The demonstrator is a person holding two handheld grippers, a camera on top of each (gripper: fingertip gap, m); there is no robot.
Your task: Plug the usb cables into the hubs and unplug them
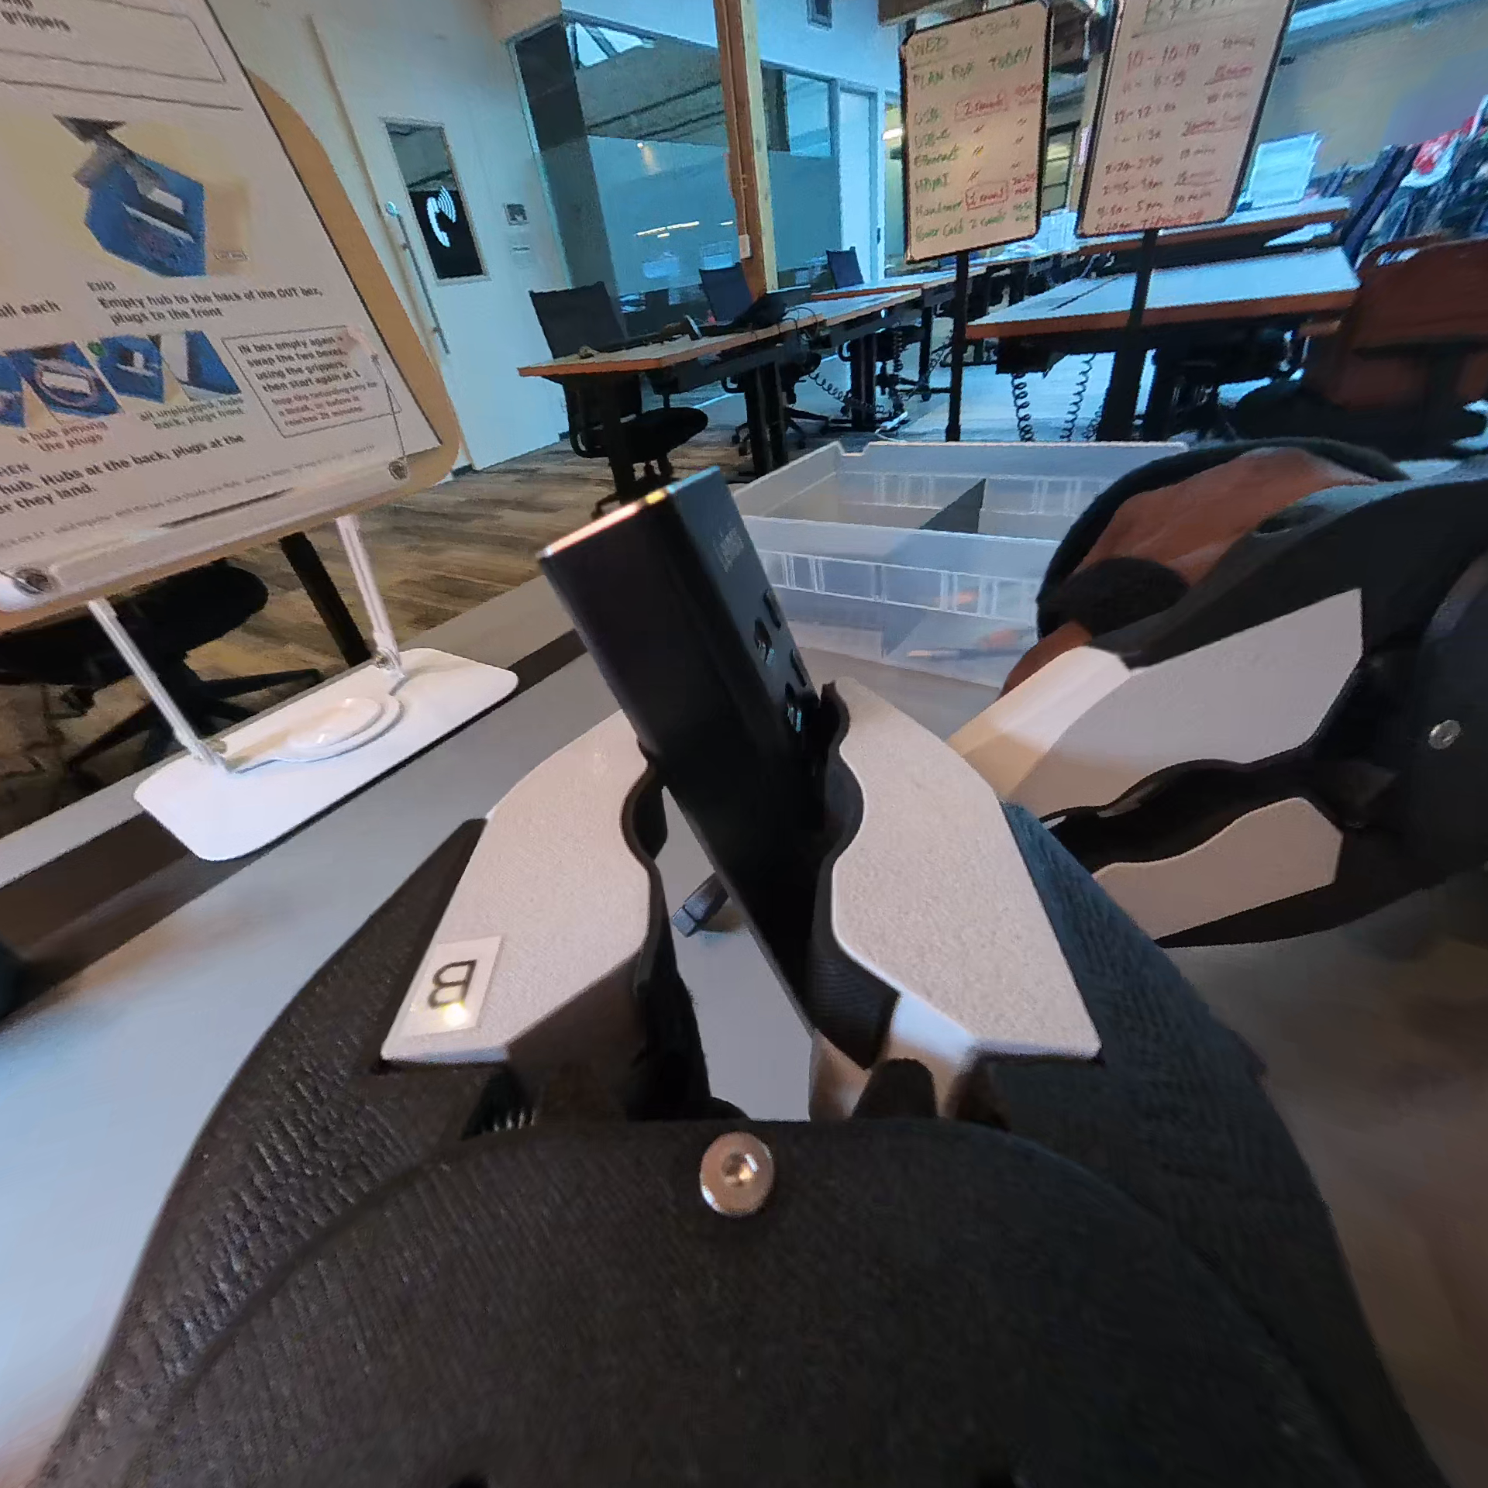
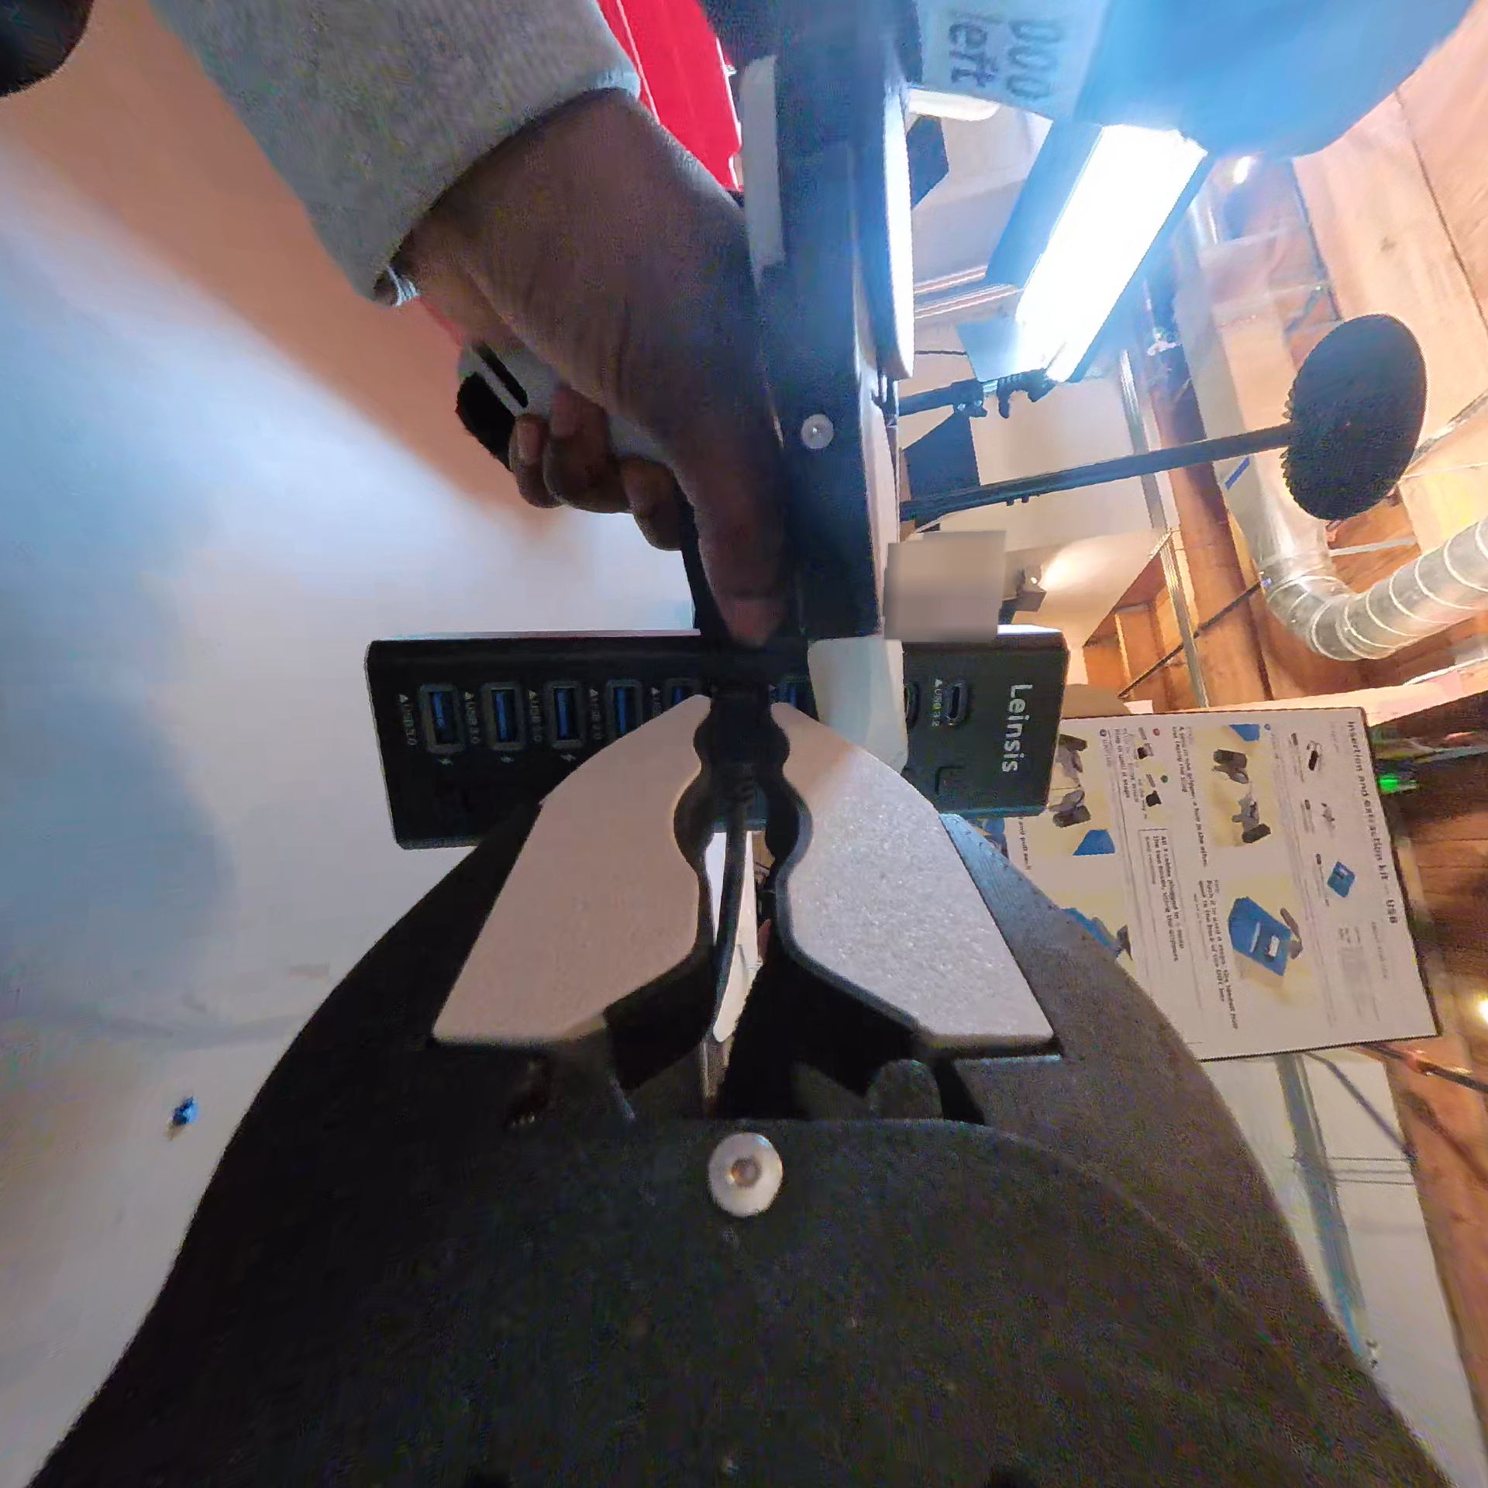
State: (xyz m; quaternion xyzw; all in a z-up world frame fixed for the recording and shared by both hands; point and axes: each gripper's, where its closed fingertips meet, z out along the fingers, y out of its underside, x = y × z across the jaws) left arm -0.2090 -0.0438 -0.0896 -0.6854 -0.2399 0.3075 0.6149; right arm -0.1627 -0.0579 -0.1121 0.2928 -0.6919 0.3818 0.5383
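My left gripper (image 1: 745, 753) is shut on a black USB hub (image 1: 692, 636) and holds it tilted up above the grey table. In the right wrist view the same hub (image 2: 564, 725) lies across the frame with its row of blue ports facing me. My right gripper (image 2: 737, 708) is shut on a black USB plug (image 2: 734, 753) whose tip sits at a port near the hub's middle; its cable (image 2: 729, 894) runs back between the fingers. The right gripper also shows at the right of the left wrist view (image 1: 1208, 725), its tips meeting the hub's port side.
A clear divided plastic bin (image 1: 926, 547) stands behind the hub. An instruction sheet on a white stand (image 1: 201, 282) is at the left. The person's hand (image 2: 628, 322) holds the left gripper's handle. Desks, chairs and whiteboards fill the room beyond the table. My hands' fingertips stand some 5 centimeters from each other.
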